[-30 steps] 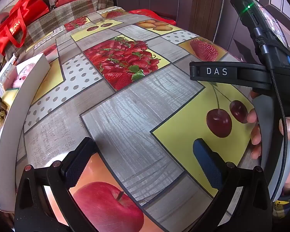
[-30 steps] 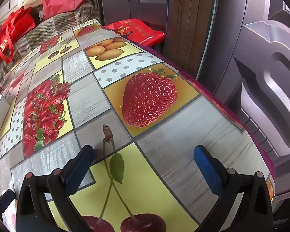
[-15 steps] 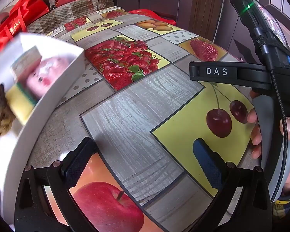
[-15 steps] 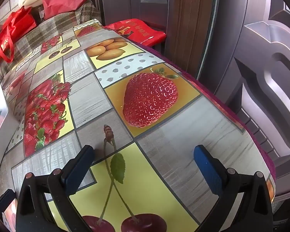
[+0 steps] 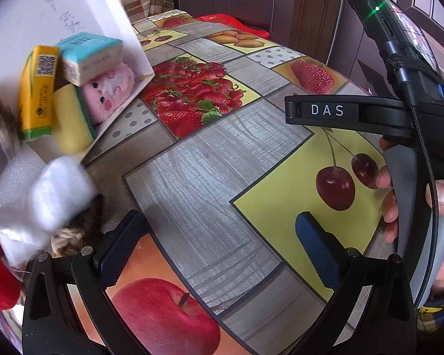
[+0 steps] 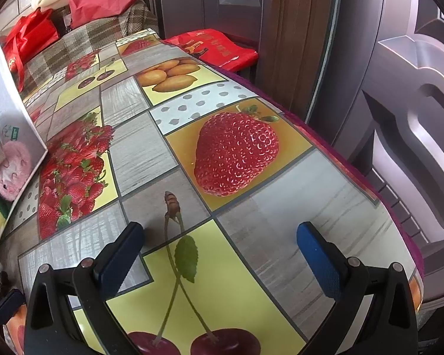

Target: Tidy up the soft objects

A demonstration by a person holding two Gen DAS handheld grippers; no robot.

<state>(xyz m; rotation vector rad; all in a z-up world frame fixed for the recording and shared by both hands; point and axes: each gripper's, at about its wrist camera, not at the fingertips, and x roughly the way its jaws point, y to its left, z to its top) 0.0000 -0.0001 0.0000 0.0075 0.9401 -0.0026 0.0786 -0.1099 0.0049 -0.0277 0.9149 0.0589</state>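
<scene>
Left gripper fingers (image 5: 120,245) and right gripper fingers (image 6: 319,261) released, empty over the bench (image 5: 210,177), tipped white box (image 5: 74,9) at ten o'clock holding pink plush (image 5: 111,93), sponge (image 5: 71,118), left view alone showing blurred white bundle (image 5: 56,190), right hand (image 5: 435,222) at three o'clock.

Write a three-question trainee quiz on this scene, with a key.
1. True or false: the left gripper is shut on the pink plush.
2. Which item lies on top of the pink plush in the white box? A) the blue-topped pack B) the yellow sponge C) a red apple toy
3. Fill in: the box is tipped and its contents are sliding out onto the ____.

Key:
1. False; both the left and right gripper stand open and hold nothing.
2. A.
3. table.
</scene>
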